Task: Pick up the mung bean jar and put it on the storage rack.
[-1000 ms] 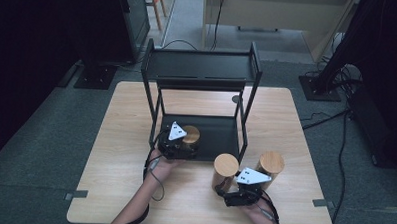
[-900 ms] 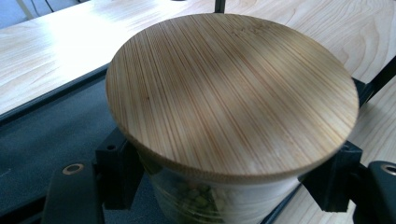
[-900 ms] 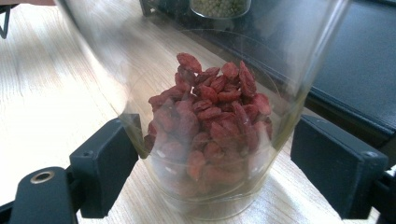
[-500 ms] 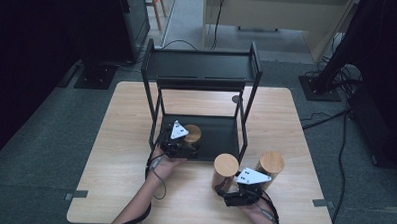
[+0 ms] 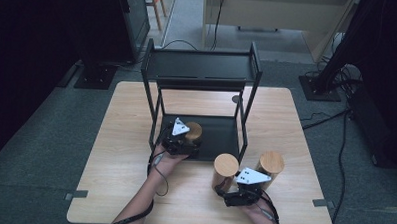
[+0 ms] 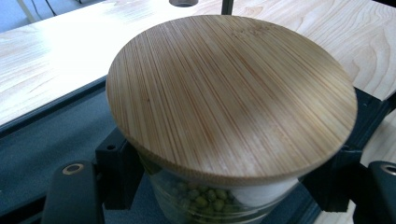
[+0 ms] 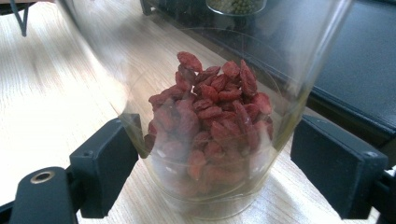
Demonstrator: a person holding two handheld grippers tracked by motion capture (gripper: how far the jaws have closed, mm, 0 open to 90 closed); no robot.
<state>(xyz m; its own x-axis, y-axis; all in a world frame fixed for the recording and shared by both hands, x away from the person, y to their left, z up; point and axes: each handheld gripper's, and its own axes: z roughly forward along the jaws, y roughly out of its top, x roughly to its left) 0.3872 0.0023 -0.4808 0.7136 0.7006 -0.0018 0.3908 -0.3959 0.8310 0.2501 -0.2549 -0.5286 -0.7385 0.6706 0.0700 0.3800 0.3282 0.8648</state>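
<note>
Work in hand: glass jars with bamboo lids are being stowed on the black two-tier rack (image 5: 203, 67) at the centre of the wooden table (image 5: 115, 139).
Left gripper (image 5: 178, 141): sits at the lower shelf's front left, just left of frame centre in the high view; its jaws stand either side of the green-bean jar (image 6: 219, 200), close against the glass under the lid. I judge it gripping that jar, though the contact itself is hidden by the lid's overhang.
Green-bean jar: upright on the lower shelf, bamboo lid (image 6: 231, 93) seated flat.
Right gripper (image 5: 236, 193): lower right of the high view, in front of the rack; jaws spread with the red-berry jar (image 7: 210, 126) between them. A gap shows at the right pad, so it is open around the jar, not clamped.
Red-berry jar: upright on the table, just beside the rack's front right leg, long axis vertical.
Third jar (image 5: 270, 167): to the right of the red-berry jar, near it, untouched.
Key relation: the red-berry jar lies dead ahead of the right gripper, centred in its mouth; the shelf lies beyond it, toward the upper part of the right gripper view.
Likely next: closing the right jaws, then a lift forward onto the shelf, clear of the leg.
</note>
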